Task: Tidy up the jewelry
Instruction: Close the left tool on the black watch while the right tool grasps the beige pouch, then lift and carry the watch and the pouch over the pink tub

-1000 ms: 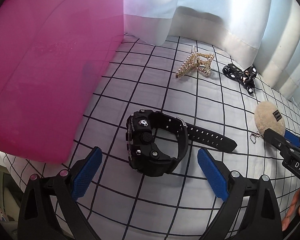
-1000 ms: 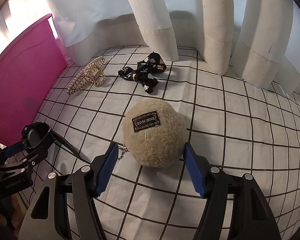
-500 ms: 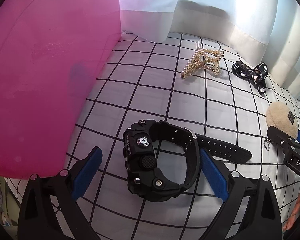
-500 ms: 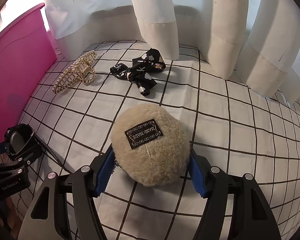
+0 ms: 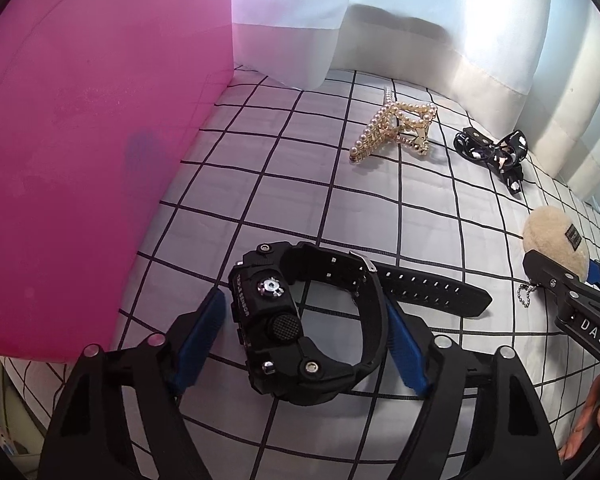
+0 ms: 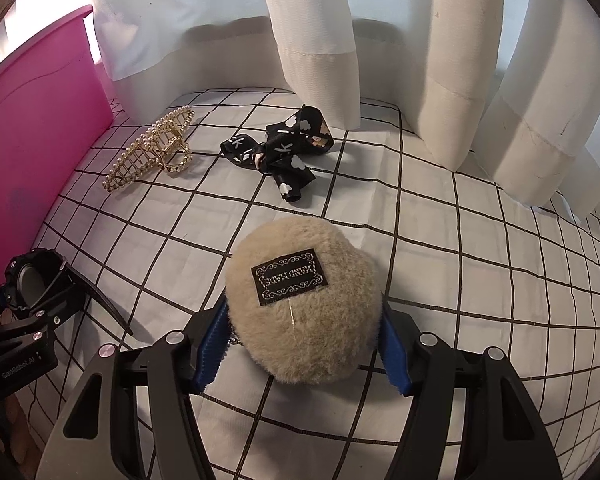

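A black watch (image 5: 304,332) is seen lying on its side on the checked cloth (image 5: 300,184), between the blue pads of the left gripper (image 5: 300,340). The jaws have just been closing around it; the right-hand pad touches the band, while a narrow gap seems to be left at the left-hand pad, so a firm grip cannot be told. The loose strap end is stretched out to the right, past the fingers.

A beige fluffy pompom (image 6: 304,304) with a black label on top is set between the pads of the right gripper (image 6: 304,344), whose jaws have also just been closing; both pads are pressed into the fur. A small ball chain is seen at its left side.

Ahead of both tools, a gold pearl hair claw (image 6: 152,156) and a black printed bow (image 6: 280,152) are laid near each other on the cloth. To the left a pink bin (image 5: 80,152) is stood, with white curtains (image 6: 316,28) hanging behind. A person's fingertips (image 5: 598,416) are visible at the right edge of the left wrist view.
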Motion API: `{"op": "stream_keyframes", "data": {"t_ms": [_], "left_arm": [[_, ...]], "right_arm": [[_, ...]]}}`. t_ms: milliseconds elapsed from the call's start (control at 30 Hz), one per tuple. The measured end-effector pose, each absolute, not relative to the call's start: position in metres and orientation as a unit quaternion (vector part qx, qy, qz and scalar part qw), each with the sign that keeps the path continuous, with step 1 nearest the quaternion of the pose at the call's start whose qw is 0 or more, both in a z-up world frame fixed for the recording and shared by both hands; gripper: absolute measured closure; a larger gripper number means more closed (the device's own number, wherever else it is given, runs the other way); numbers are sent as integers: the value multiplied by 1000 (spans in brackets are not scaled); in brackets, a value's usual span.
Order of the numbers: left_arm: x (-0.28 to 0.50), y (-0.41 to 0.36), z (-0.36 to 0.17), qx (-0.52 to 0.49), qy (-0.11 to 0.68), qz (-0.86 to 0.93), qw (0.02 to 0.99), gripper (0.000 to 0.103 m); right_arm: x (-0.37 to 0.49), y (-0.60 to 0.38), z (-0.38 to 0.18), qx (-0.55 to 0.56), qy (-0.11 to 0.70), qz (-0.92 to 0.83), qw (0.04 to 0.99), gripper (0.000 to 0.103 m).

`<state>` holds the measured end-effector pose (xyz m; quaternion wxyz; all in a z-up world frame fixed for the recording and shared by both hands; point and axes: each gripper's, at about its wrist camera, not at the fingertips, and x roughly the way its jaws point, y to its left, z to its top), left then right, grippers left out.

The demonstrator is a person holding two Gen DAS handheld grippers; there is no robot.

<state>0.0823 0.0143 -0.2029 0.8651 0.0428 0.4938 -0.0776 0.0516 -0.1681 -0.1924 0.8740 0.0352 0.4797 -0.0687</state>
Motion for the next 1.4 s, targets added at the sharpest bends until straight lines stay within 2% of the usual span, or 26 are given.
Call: {"op": "stream_keyframes", "data": {"t_ms": [67,533,1400], "left_arm": [[80,13,-202,44,491,-78,866,41],[60,18,-183,23,489,-101,866,42],[18,-2,-66,33,405,-134,904,42]], "right_arm": [[49,-169,-191,42,477,-64,875,45],[22,-175,-165,70,445,-57,891,48],[-39,-190,-65,60,382,-72,919,48]]}}
